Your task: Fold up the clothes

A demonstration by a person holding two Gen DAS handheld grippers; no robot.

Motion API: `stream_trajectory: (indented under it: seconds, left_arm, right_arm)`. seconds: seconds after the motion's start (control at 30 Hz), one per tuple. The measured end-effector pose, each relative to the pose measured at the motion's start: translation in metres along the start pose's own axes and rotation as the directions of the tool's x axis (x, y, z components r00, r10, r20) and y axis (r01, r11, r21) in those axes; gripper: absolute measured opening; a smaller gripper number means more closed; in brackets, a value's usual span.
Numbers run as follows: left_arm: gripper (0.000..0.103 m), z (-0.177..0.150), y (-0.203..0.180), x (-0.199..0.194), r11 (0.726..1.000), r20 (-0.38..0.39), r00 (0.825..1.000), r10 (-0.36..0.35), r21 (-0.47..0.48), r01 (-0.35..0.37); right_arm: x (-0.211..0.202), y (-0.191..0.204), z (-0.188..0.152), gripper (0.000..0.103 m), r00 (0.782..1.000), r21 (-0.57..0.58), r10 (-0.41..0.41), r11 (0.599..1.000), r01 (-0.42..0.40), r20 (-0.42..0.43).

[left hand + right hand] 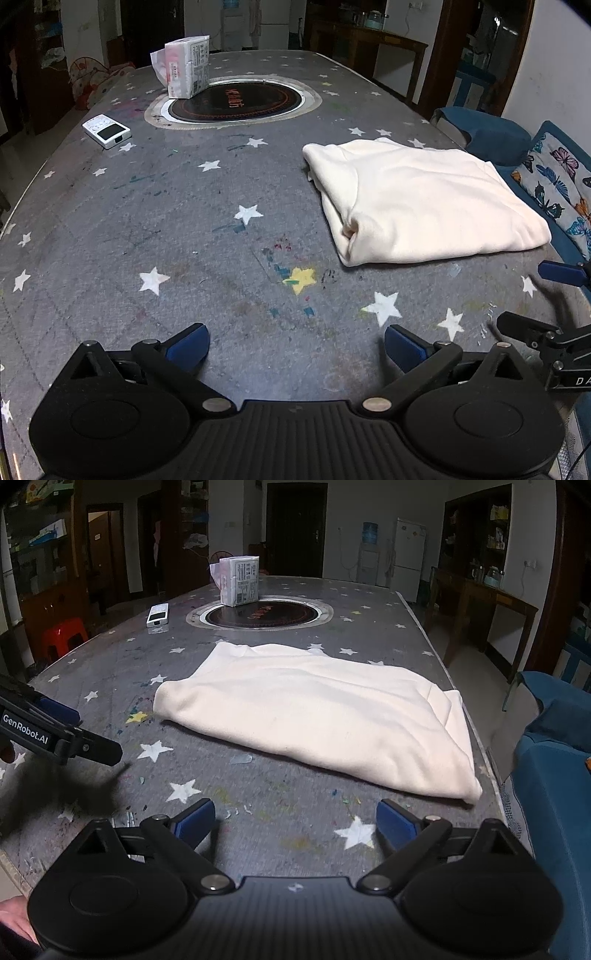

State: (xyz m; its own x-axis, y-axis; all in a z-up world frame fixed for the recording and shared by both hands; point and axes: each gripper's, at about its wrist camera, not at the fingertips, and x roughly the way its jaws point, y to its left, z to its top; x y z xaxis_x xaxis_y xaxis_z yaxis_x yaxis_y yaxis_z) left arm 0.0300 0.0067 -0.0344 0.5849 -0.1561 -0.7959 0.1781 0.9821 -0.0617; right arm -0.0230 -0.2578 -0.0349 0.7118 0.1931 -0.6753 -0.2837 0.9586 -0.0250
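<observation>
A cream garment [421,201] lies folded into a flat rectangle on the grey star-patterned table [155,206], near its right edge. In the right wrist view the same garment [321,716] sits just beyond my right gripper [295,821], which is open with nothing between its blue pads. My left gripper [297,345] hovers low over bare tabletop to the left of the garment, also open and empty. Each gripper shows at the edge of the other's view, the right gripper [554,295] at the right edge and the left gripper [74,731] at the left edge.
A round black cooktop [236,99] is set in the table's far middle, with a tissue pack [186,66] on its rim and a white remote [106,131] to the left. A blue seat with a butterfly cushion [557,181] flanks the table's right edge. A red stool [64,633] stands left.
</observation>
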Motion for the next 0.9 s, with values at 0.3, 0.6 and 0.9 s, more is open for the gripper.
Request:
stream_trajectory:
  seconds: [0.3, 0.6, 0.9]
  left_arm:
    - [0.103, -0.003, -0.004, 0.001, 0.999, 0.004, 1.0, 0.024, 0.03, -0.025]
    - [0.103, -0.006, -0.011, 0.003, 0.996, 0.01, 0.998, 0.06, 0.063, -0.06]
    - [0.103, -0.007, -0.013, 0.004, 0.995, 0.016, 0.997, 0.069, 0.067, -0.07]
  right_arm:
    - [0.003, 0.0, -0.006, 0.098, 1.0, 0.01, 0.0, 1.0, 0.0, -0.015]
    - [0.004, -0.004, -0.01, 0.102, 1.0, 0.037, 0.007, 0.999, -0.007, -0.013]
    - [0.005, -0.005, -0.011, 0.103, 1.0, 0.039, 0.011, 0.999, -0.011, -0.008]
